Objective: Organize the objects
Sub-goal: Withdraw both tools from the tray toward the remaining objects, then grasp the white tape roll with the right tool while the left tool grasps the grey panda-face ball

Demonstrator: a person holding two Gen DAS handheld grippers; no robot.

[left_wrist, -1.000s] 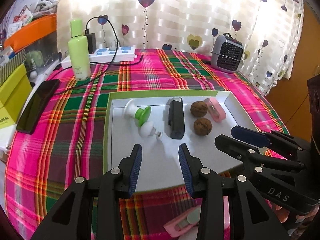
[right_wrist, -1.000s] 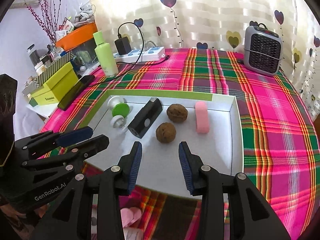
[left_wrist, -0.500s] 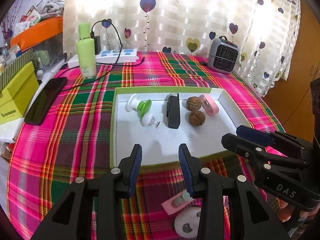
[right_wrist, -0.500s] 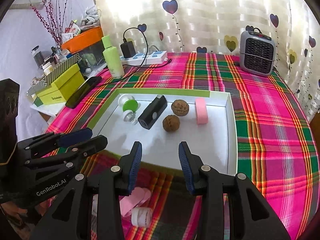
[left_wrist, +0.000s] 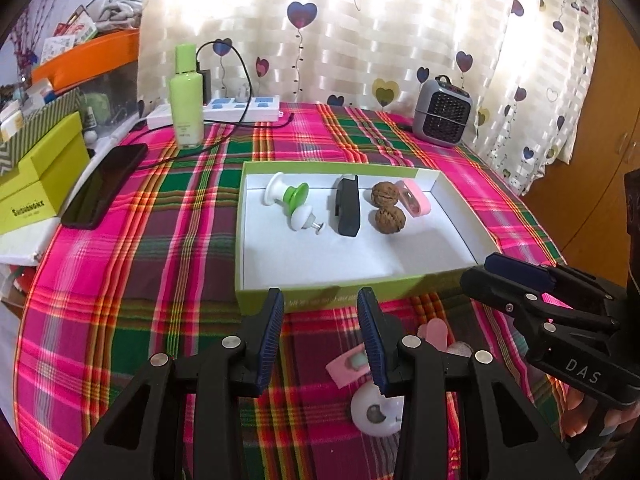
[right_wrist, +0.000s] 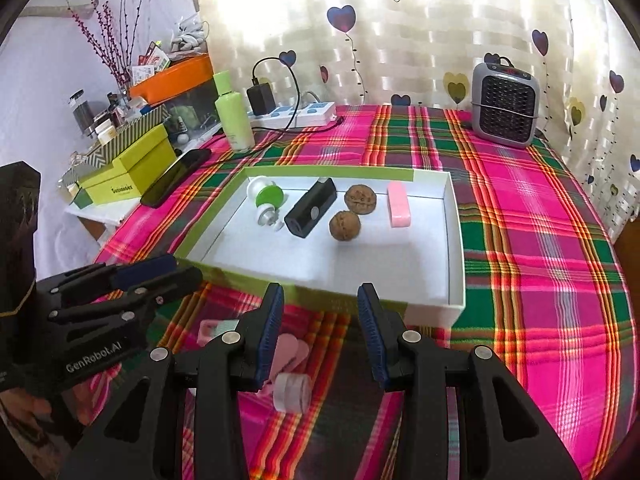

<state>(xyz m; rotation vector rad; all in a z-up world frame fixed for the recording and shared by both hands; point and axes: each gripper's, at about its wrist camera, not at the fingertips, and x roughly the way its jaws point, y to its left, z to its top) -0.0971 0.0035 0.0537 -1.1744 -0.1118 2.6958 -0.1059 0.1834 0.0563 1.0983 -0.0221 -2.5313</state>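
Observation:
A white tray with green rim (left_wrist: 320, 298) (right_wrist: 454, 240) holds a green-white knob piece (left_wrist: 292, 200) (right_wrist: 266, 196), a black block (left_wrist: 347, 210) (right_wrist: 312, 212), two walnuts (left_wrist: 390, 218) (right_wrist: 345, 226) and a pink eraser (left_wrist: 416, 202) (right_wrist: 399, 209). In front of the tray lie a pink flat item (left_wrist: 346, 366) (right_wrist: 212, 330), a pink heart piece (right_wrist: 290, 350) and a small white round item (left_wrist: 374, 410) (right_wrist: 292, 392). My left gripper (left_wrist: 320, 340) and right gripper (right_wrist: 320, 338) are both open and empty, over these loose items.
A green bottle (left_wrist: 185, 96), a power strip (left_wrist: 240, 108), a black phone (left_wrist: 106, 184), yellow-green boxes (left_wrist: 36, 180) and a grey heater (left_wrist: 442, 112) stand around the plaid table. The table's right edge drops off near a wooden door.
Both grippers have pulled back toward me from over the tray. The loose pink and white items in front of the tray have come into view.

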